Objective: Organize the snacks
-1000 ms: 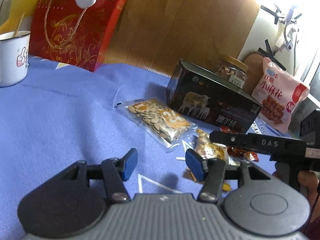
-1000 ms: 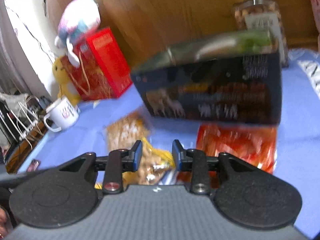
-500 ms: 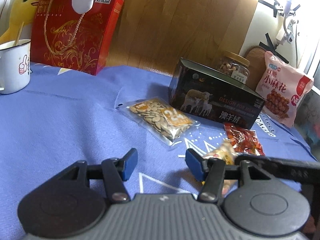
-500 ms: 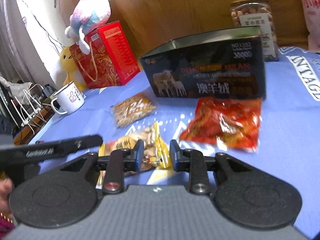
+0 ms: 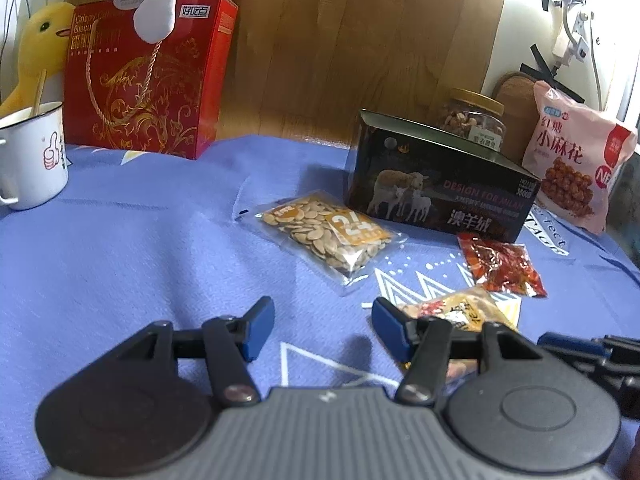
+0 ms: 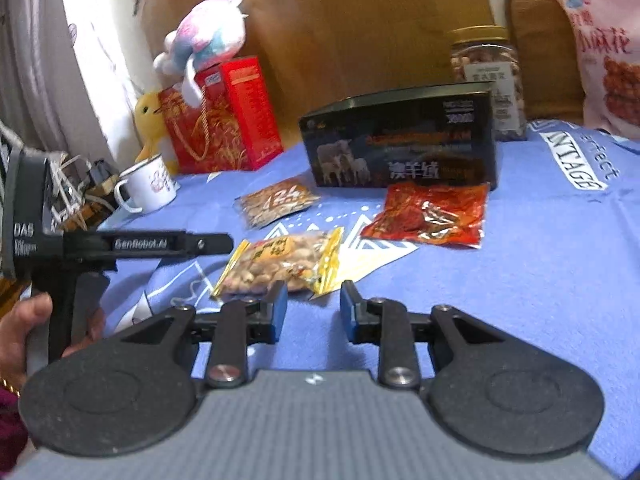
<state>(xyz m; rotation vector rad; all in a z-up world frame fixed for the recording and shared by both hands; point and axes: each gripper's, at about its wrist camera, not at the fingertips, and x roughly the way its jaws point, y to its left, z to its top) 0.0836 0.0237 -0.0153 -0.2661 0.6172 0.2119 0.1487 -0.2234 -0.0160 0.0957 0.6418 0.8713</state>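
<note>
Peanut pack point(image 6: 280, 266) lies just ahead of our right gripper point(image 6: 312, 304), whose empty jaws have just widened. We straddle its yellow edge before closing; left gripper point(image 5: 322, 330) waits open, empty.

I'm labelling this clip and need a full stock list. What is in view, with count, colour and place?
Seed packet: one, clear with orange label, flat on the cloth, mid-table.
Red snack packet: one, red, flat in front of the black box.
Nut packet: one, yellow-edged, nearest the right gripper.
Black box: one, black with sheep picture, behind the packets.
Nut jar: one, clear with gold lid, behind the black box.
Pink snack bag: one, pink, upright at far right.
Red gift box: one, red and gold, far left at the wall.
Plush toys: one pastel on the gift box, one yellow beside it.
Mug: one, white, left.
Cloth: one, blue, covering the table.
Left gripper: open, empty.
Right gripper: open, empty.
Hand: one, holding the left gripper's handle.
</note>
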